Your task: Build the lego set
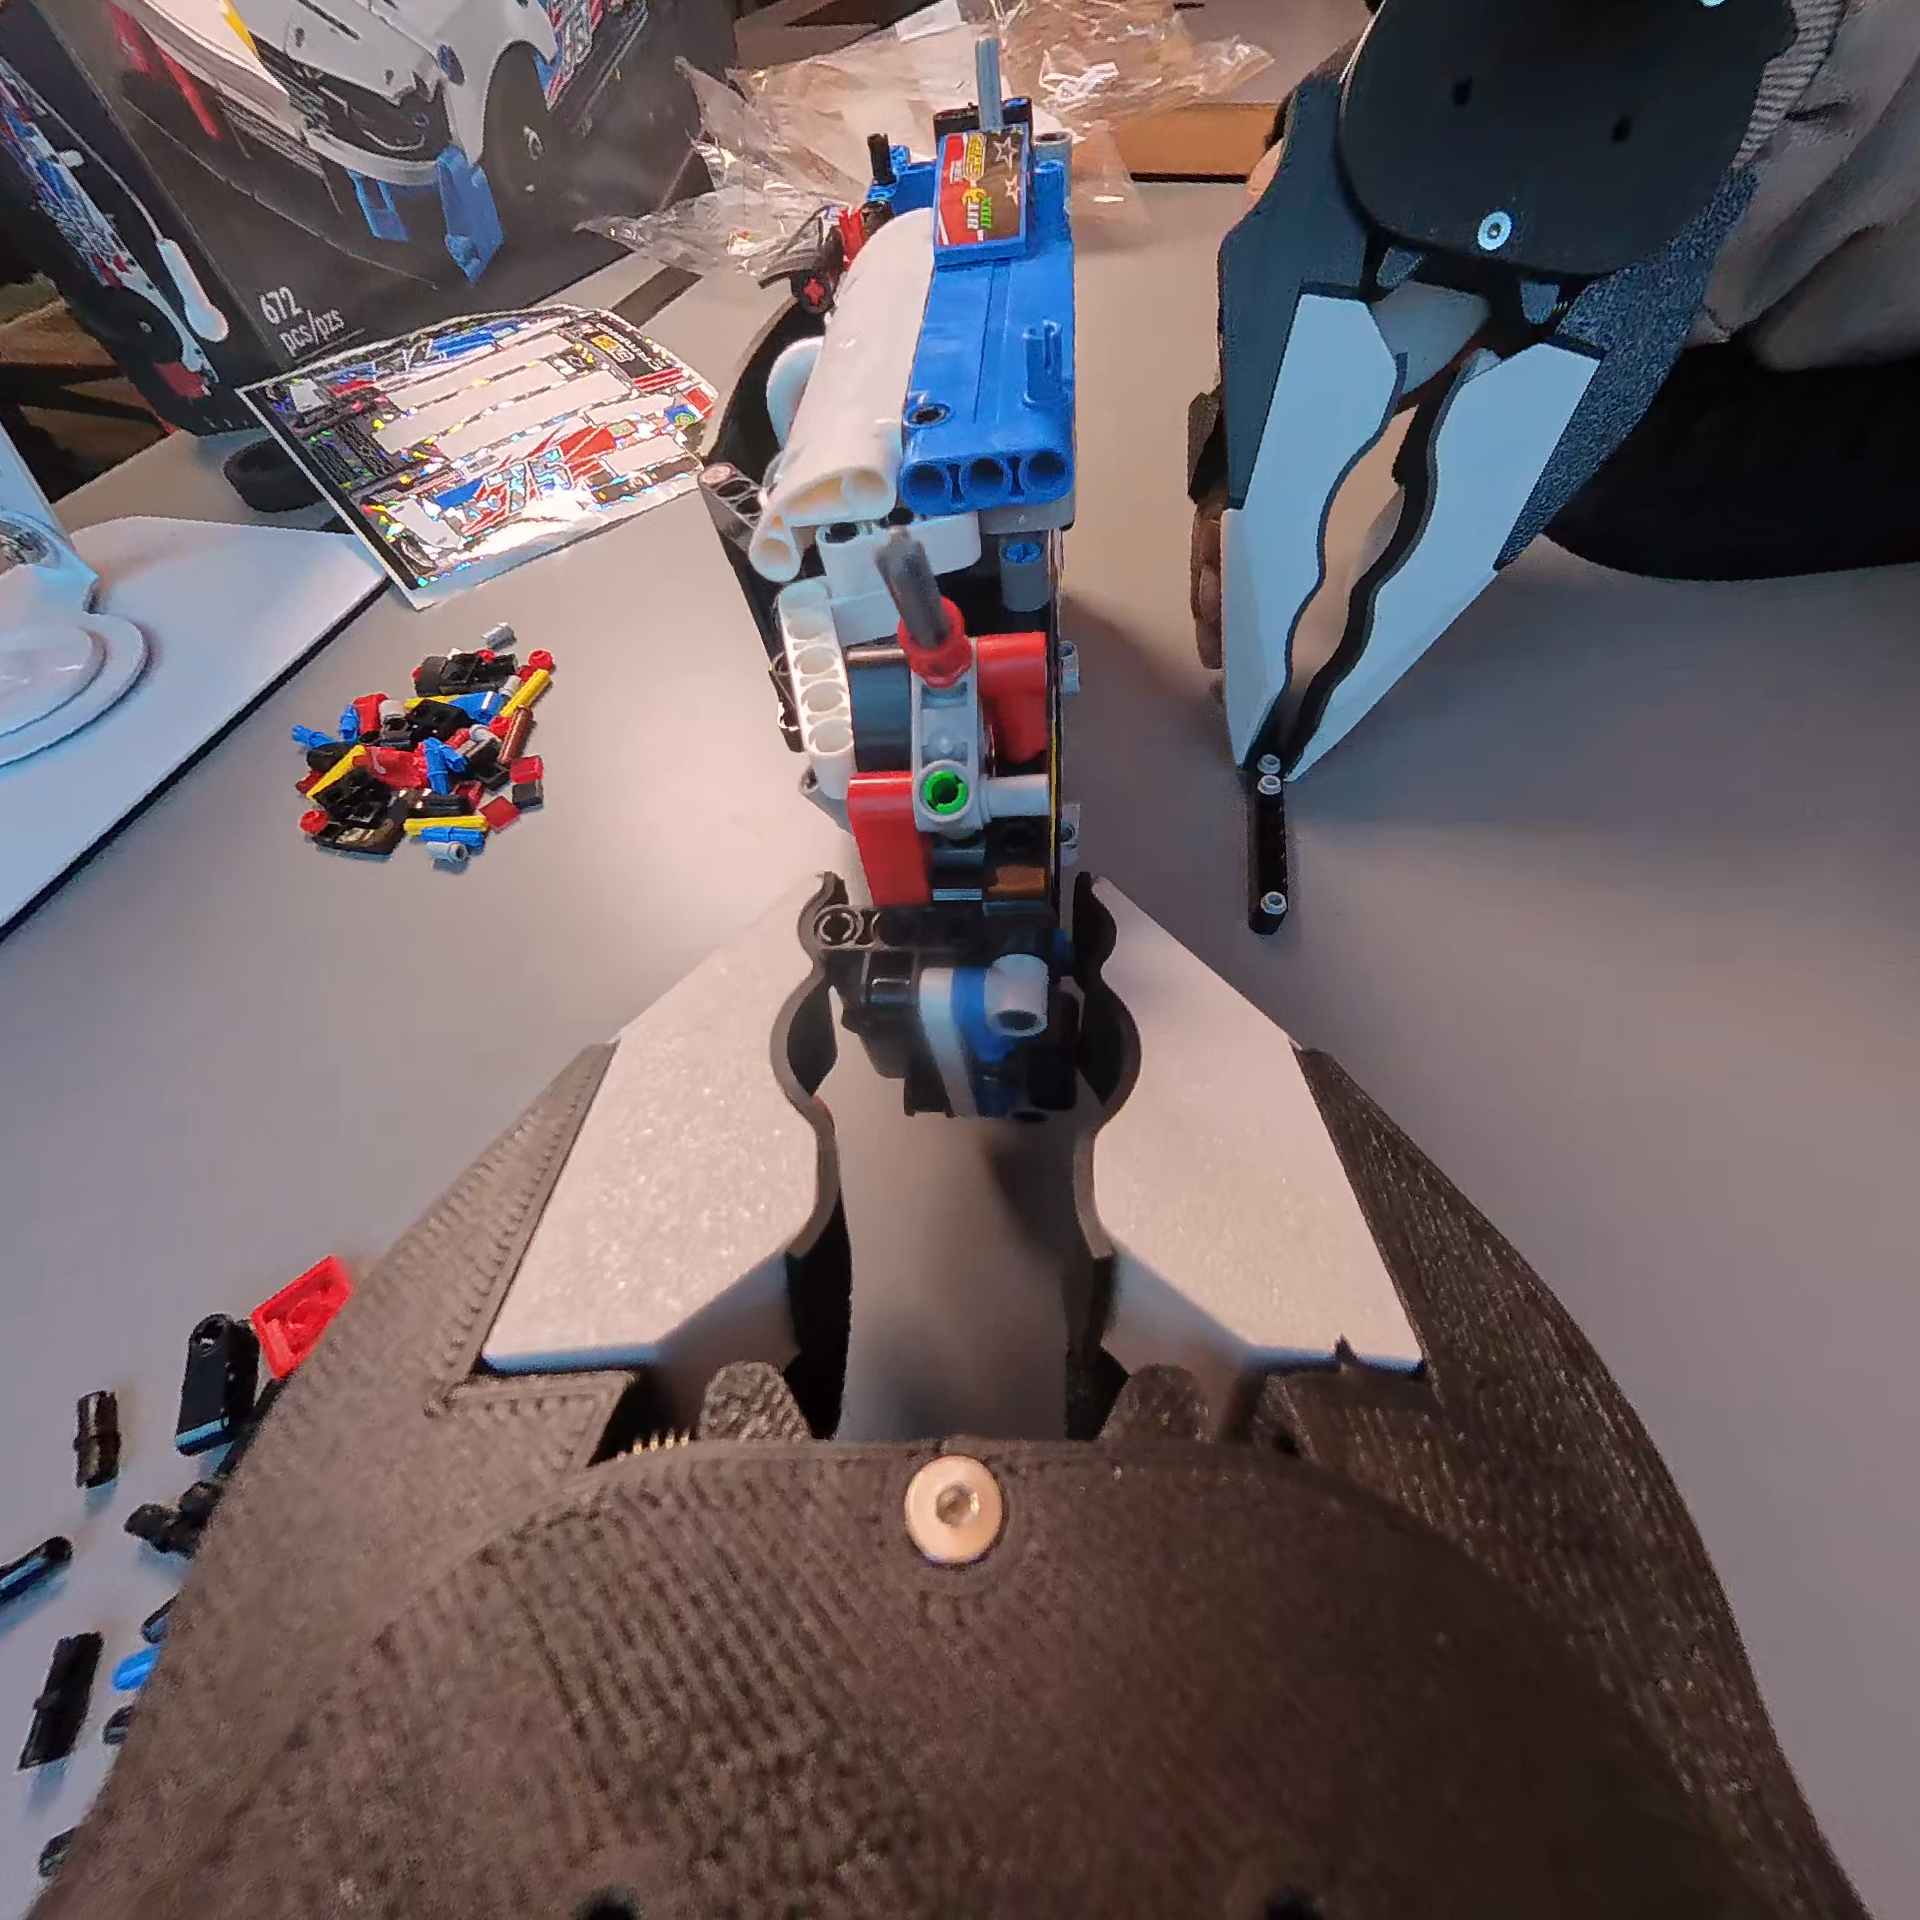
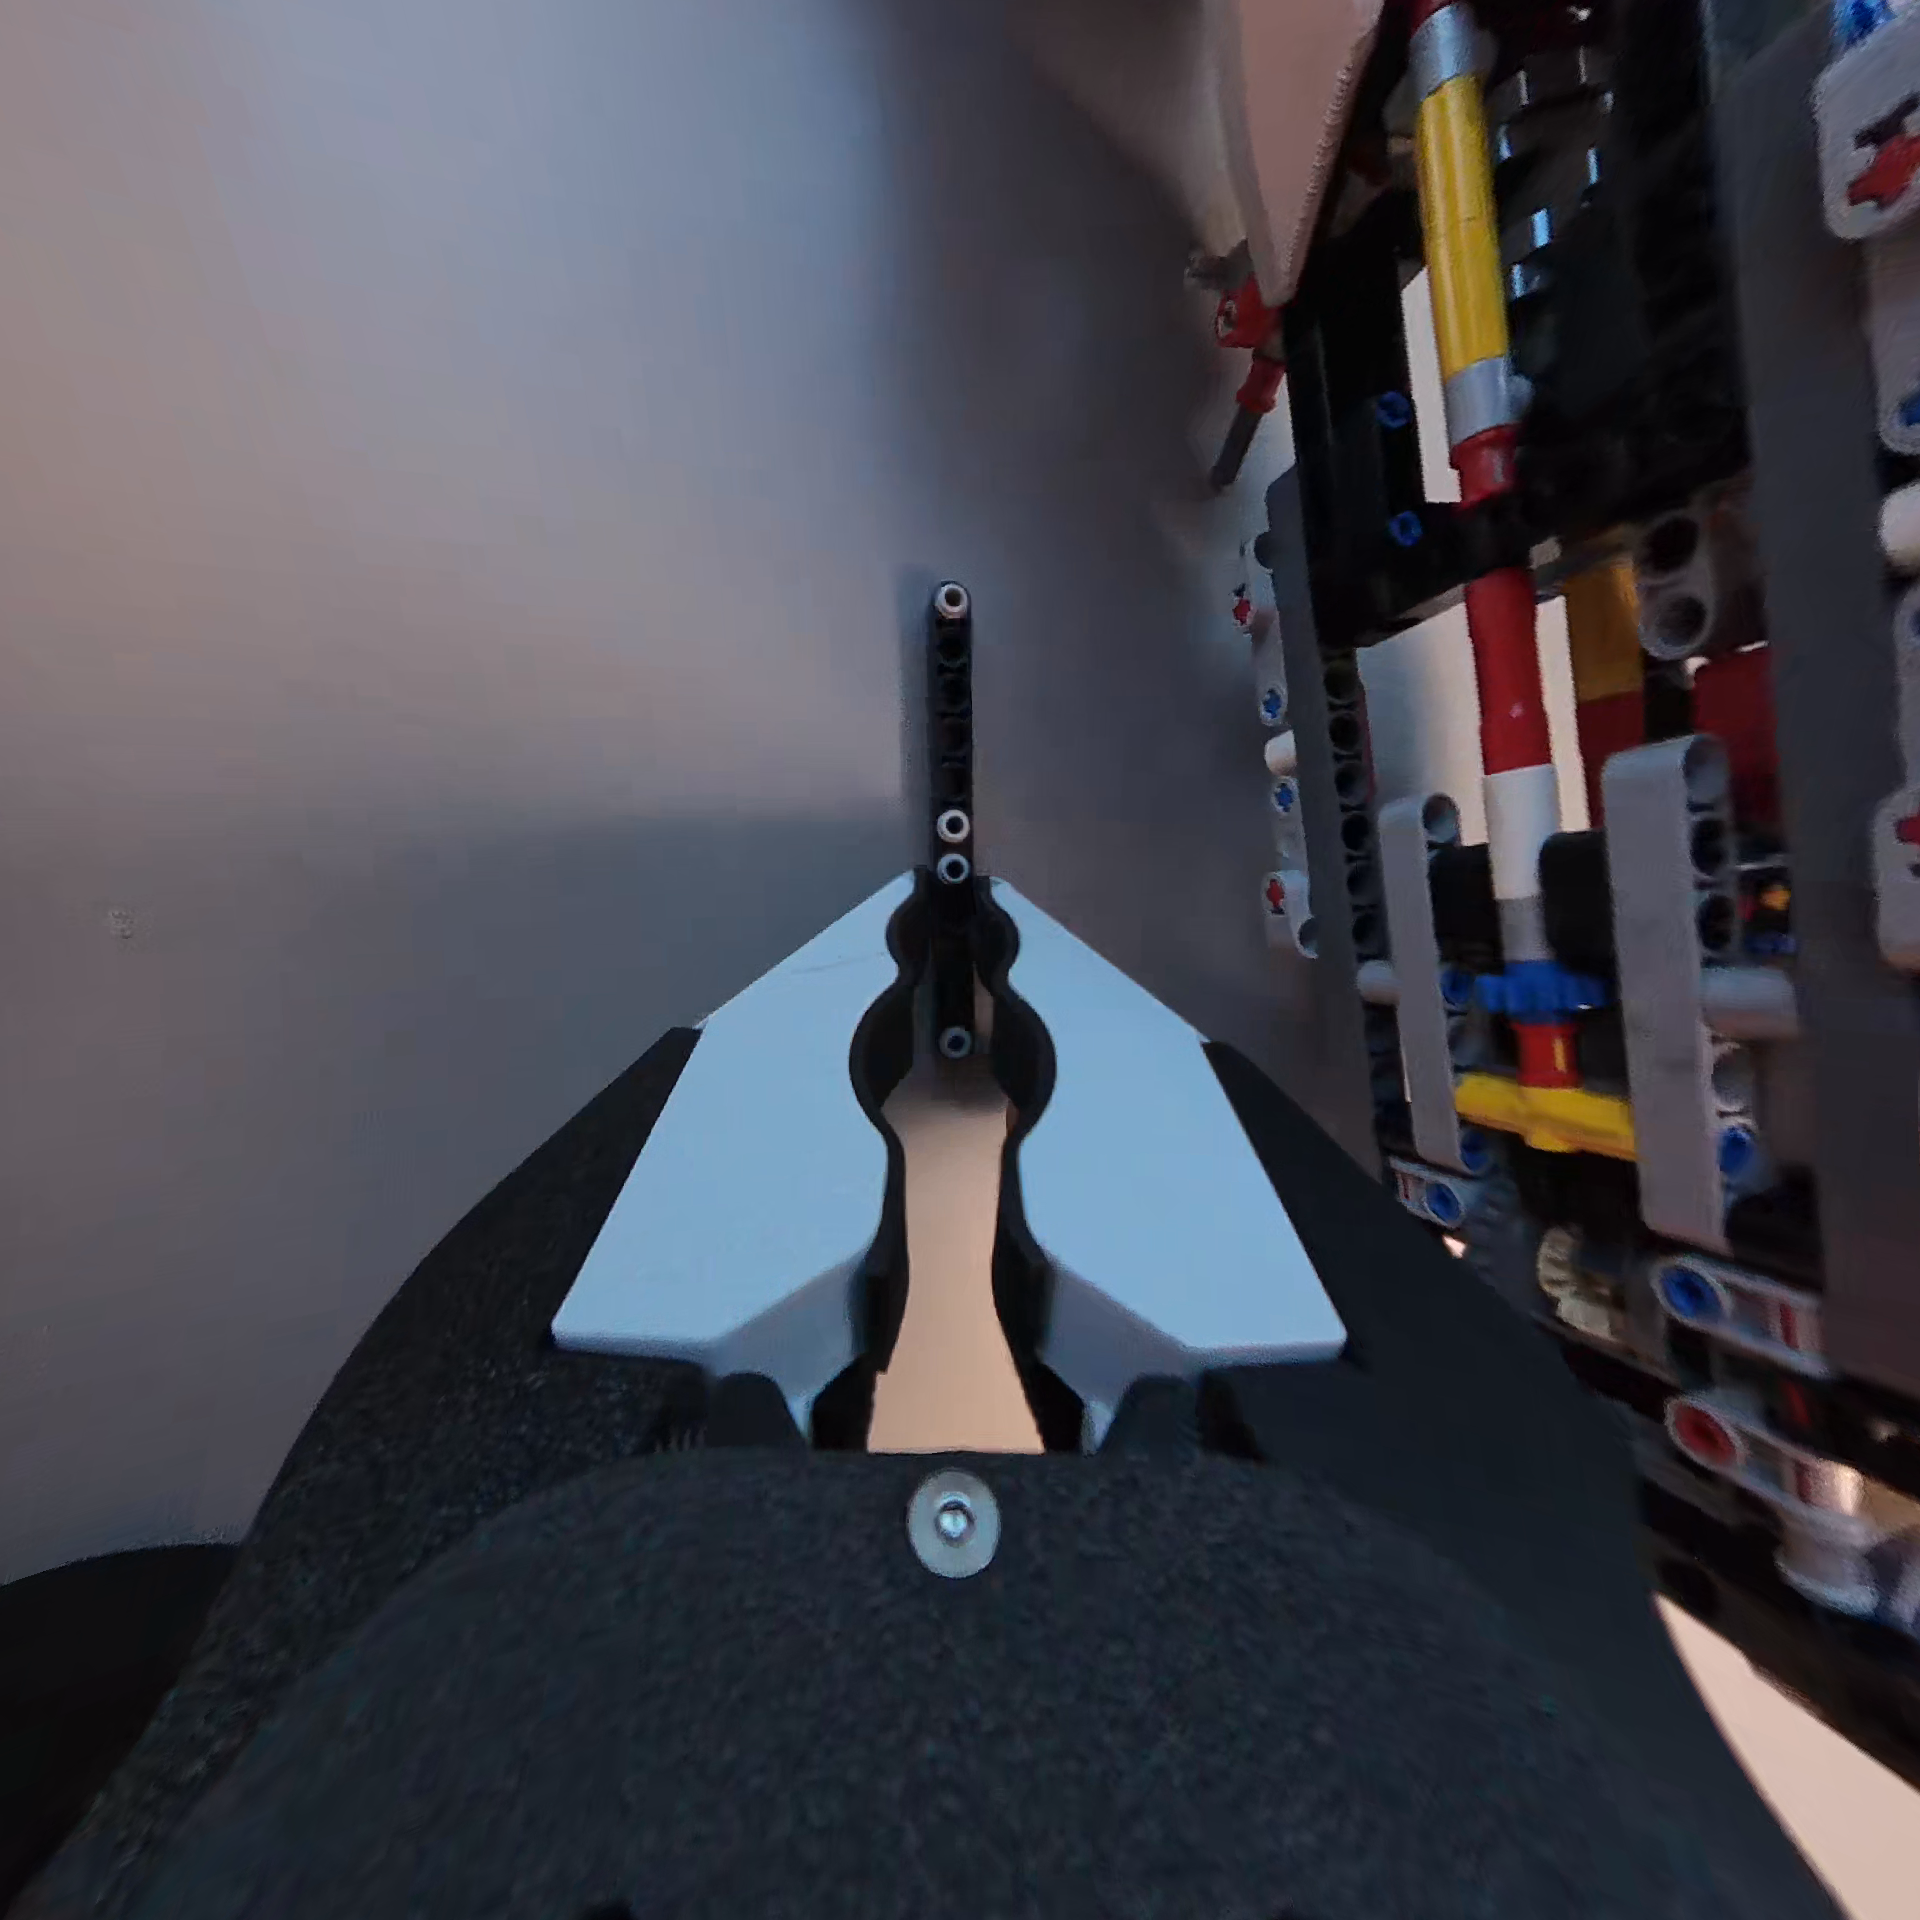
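My left gripper [image 1: 956, 914] is shut on the near end of the partly built blue, white, red and black lego car [image 1: 935, 582], which stands on its side on the grey table [image 1: 416, 1039]. My right gripper [image 2: 951, 883] is shut on a thin black beam [image 2: 951, 717] with holes, whose far end rests on the table. In the left wrist view the right gripper [image 1: 1273, 774] stands to the right of the car with the beam [image 1: 1270, 852] pointing down. The car's underside [image 2: 1558, 727] fills the right edge of the right wrist view.
A pile of small loose pieces [image 1: 426, 748] lies left of the car. A sticker sheet [image 1: 478, 447] and the set's box [image 1: 260, 156] are at the back left, with clear plastic bags [image 1: 790, 135] behind. More black and red pieces [image 1: 218, 1371] lie at the near left.
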`<control>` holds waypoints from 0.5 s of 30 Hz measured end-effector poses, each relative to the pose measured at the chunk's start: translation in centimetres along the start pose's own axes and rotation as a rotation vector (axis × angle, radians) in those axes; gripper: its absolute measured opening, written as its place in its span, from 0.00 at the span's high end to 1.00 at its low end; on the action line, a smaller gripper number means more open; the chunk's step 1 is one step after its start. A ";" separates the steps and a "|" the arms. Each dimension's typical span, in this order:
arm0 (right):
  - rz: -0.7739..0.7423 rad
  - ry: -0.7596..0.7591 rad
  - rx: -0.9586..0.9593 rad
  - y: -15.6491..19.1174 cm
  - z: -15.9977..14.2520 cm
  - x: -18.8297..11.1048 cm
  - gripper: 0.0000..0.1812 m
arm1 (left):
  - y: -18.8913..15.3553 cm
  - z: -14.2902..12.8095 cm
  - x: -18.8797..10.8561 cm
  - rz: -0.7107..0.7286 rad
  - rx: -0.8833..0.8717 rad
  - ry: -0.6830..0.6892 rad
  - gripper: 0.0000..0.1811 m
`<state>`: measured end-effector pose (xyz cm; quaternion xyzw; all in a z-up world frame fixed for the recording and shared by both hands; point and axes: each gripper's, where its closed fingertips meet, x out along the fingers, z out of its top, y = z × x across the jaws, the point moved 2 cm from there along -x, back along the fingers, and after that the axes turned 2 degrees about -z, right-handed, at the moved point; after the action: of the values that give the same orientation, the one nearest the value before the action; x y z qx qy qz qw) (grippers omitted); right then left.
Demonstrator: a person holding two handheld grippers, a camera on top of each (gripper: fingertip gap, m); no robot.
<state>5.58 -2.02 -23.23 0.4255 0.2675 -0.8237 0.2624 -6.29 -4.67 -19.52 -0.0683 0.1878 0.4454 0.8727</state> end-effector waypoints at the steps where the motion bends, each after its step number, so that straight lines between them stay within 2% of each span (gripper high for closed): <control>1: 0.012 0.003 -0.016 0.3 0.0 -0.1 0.97 | 0.0 0.0 -0.1 0.004 0.010 0.000 0.77; 5: 0.059 -0.042 -0.004 1.5 0.2 -1.6 0.97 | -0.4 0.0 0.0 -0.001 0.035 0.003 0.78; 8: 0.034 -0.140 0.032 1.0 2.0 -5.8 0.97 | -0.6 0.0 0.0 -0.008 0.037 0.004 0.78; 10: -0.013 -0.183 0.048 -0.6 3.7 -9.5 0.98 | -0.7 0.1 0.0 -0.016 0.032 0.002 0.78; 12: -0.043 -0.163 0.051 -2.7 5.3 -12.4 0.98 | -0.7 0.1 0.1 -0.022 0.029 -0.001 0.78; 15: -0.038 -0.060 0.018 -5.8 7.2 -13.9 0.98 | -0.8 0.1 0.2 -0.027 0.031 0.000 0.78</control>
<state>4.68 0.20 -6.67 0.3980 0.2599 -0.8433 0.2506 -5.49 -4.99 -19.53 -0.0572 0.1936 0.4306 0.8797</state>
